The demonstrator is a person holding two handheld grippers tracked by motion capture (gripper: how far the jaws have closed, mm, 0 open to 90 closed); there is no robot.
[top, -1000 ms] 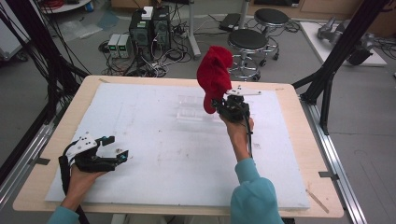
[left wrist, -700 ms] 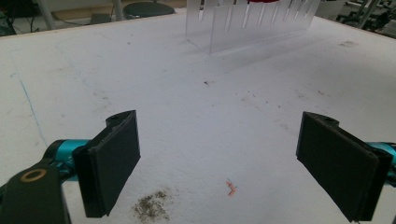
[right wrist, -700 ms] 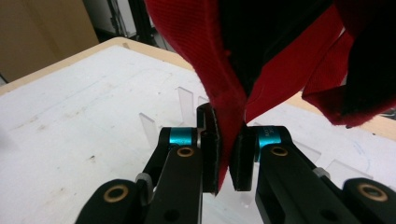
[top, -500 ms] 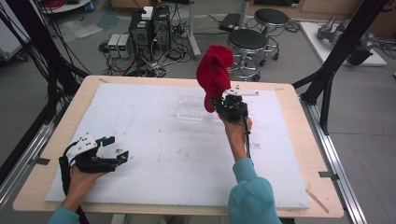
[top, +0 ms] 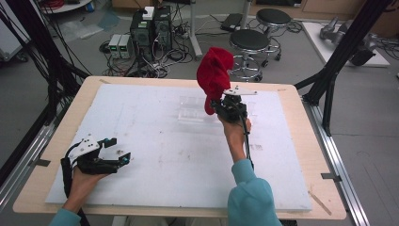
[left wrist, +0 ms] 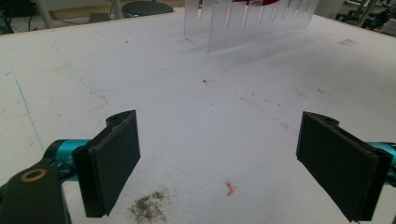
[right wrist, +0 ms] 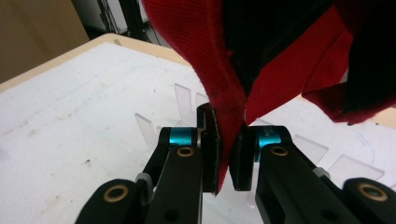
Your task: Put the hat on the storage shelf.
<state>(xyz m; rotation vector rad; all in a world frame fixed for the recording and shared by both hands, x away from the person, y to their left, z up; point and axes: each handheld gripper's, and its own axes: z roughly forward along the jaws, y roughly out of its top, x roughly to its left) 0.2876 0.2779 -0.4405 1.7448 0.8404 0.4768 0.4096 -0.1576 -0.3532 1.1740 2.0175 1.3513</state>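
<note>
One red cap is the thing in hand, and it sits in the upper middle of the high view, held up in the air above the far half of the counter. The right tool has its jaws pinched nearly together on a fold of the cap's red cloth, which rises from between the pads and opens out across the top of the right gripper view. The cloth looks soft and light: it creases where it is pinched and the rest flops over, so it should give no resistance but will swing and sag when moved. A grip on a seam or the doubled edge, as here, seems the safest hold; a single thin layer could slip out of flat pads. The left tool rests at the lower left of the high view, low over the counter, its jaws spread wide with nothing between them. A clear rack with upright slotted dividers stands at the top of the left gripper view, and just below and left of the cap in the high view. Its slots appear empty, though red shows behind its top edge, which is likely the cap beyond it. The plastic looks stiff, thin and easily nudged.
</note>
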